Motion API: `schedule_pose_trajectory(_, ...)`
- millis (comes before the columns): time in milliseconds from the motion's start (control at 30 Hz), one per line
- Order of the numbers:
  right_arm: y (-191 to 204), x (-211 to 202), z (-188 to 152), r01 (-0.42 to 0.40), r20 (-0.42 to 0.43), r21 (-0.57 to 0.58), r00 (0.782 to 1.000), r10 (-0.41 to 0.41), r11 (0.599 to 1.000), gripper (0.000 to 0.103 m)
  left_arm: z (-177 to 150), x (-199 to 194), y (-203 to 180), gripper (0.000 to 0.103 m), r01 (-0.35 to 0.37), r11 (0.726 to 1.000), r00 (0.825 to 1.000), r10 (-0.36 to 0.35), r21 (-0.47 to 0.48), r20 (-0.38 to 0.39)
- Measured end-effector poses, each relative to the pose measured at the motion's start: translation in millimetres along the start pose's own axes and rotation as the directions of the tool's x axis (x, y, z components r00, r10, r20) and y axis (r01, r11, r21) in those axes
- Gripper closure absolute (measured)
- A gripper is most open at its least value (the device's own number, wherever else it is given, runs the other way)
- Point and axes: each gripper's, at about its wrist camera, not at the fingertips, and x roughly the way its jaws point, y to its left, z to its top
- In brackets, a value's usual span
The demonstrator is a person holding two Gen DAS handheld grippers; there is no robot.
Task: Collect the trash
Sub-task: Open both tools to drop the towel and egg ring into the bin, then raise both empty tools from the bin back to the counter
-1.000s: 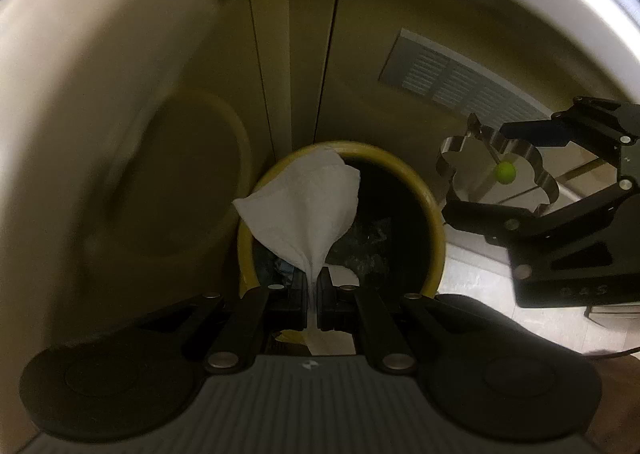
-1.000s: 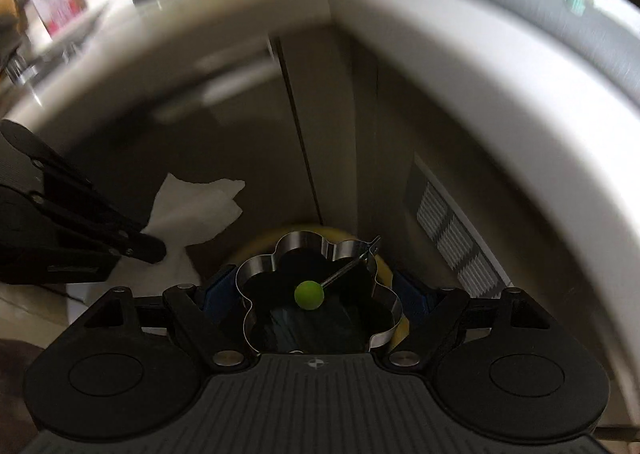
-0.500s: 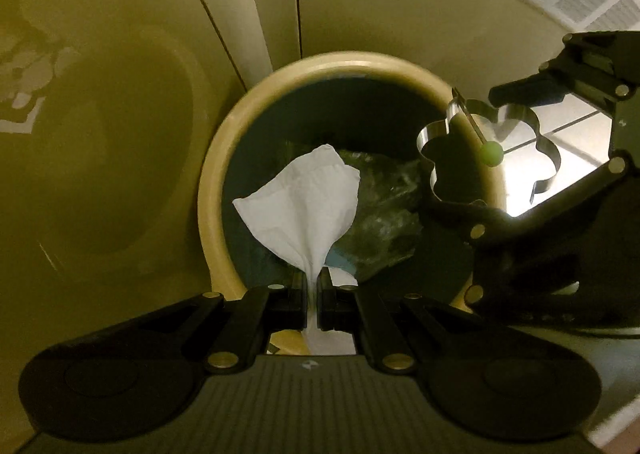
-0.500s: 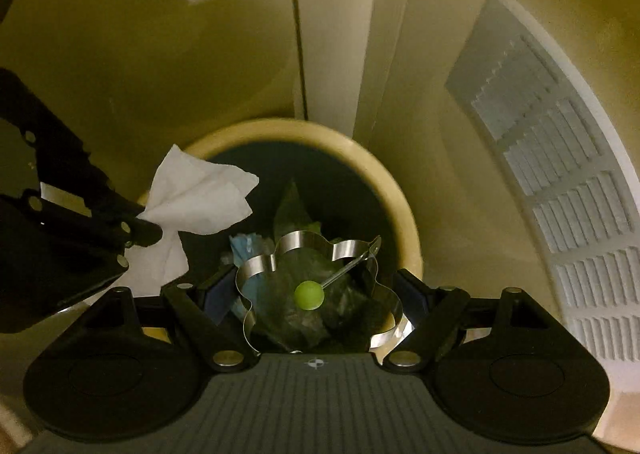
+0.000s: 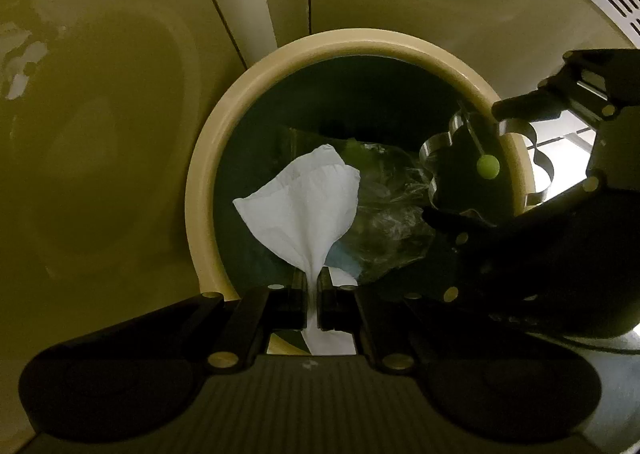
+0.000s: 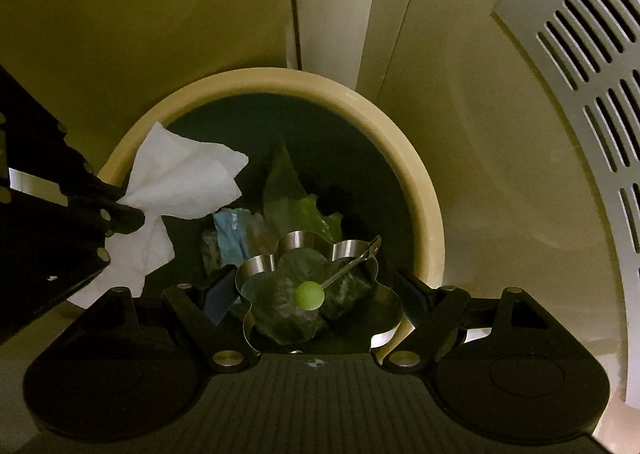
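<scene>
A round bin with a cream rim (image 5: 208, 158) (image 6: 428, 222) stands below both grippers, with crumpled plastic and green scraps (image 6: 296, 210) inside. My left gripper (image 5: 310, 286) is shut on a white paper napkin (image 5: 304, 198), which hangs over the bin's opening; the right wrist view shows the napkin (image 6: 188, 178) at the bin's left rim. My right gripper (image 6: 316, 298) holds a flower-shaped metal ring (image 6: 348, 250) with a green-knobbed handle (image 6: 309, 295) between its wide-set fingers, over the bin's right side. That ring (image 5: 440, 146) also shows in the left wrist view.
Pale cabinet doors (image 5: 120, 94) rise behind the bin, with a vertical seam between them. A white slotted vent panel (image 6: 580, 102) curves along the right. A strip of bright tiled floor (image 5: 568, 134) shows beyond the right gripper.
Both grippers have sunk toward the bin, whose opening now looks much larger. The napkin and the metal ring stay held as before.
</scene>
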Motion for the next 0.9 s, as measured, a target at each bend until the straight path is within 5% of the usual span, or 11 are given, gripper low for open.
schedule_pose_trajectory(200,-1.1,0.3,1.9,0.006,-0.002,0.008,1.000,-0.006,1.000,0.017,-1.2,-2.3,5.1,0.096,-0.002,1.000,1.000,0.002,-0.004,-0.010)
schedule_pose_trajectory(300,-5.0,1.2,3.3,0.012,-0.018,0.048,1.000,-0.011,0.999,0.016,-0.2,0.8,6.7,0.061,0.007,1.000,1.000,-0.007,-0.018,-0.018)
schedule_pose_trajectory(367,-10.0,3.9,3.1,0.036,-0.031,0.071,0.999,-0.033,0.997,0.015,-1.2,-1.0,8.8,0.019,-0.019,0.999,1.000,0.018,-0.026,-0.014)
schedule_pose_trajectory(433,-14.4,4.7,0.1,0.048,-0.041,0.069,0.998,-0.045,0.996,0.012,-2.3,-5.0,13.2,0.003,-0.024,0.999,1.000,0.025,-0.044,0.005)
schedule_pose_trajectory(667,-23.7,-20.2,-10.0,0.058,-0.024,0.105,0.998,-0.056,0.993,0.008,-11.4,-25.7,16.3,0.000,0.000,0.999,1.000,-0.001,-0.053,-0.024)
schedule_pose_trajectory(900,-27.7,-126.0,-19.2,0.016,0.114,0.110,0.993,-0.028,0.994,0.008,-39.8,-116.0,15.5,0.000,0.064,0.998,0.995,-0.063,-0.011,0.083)
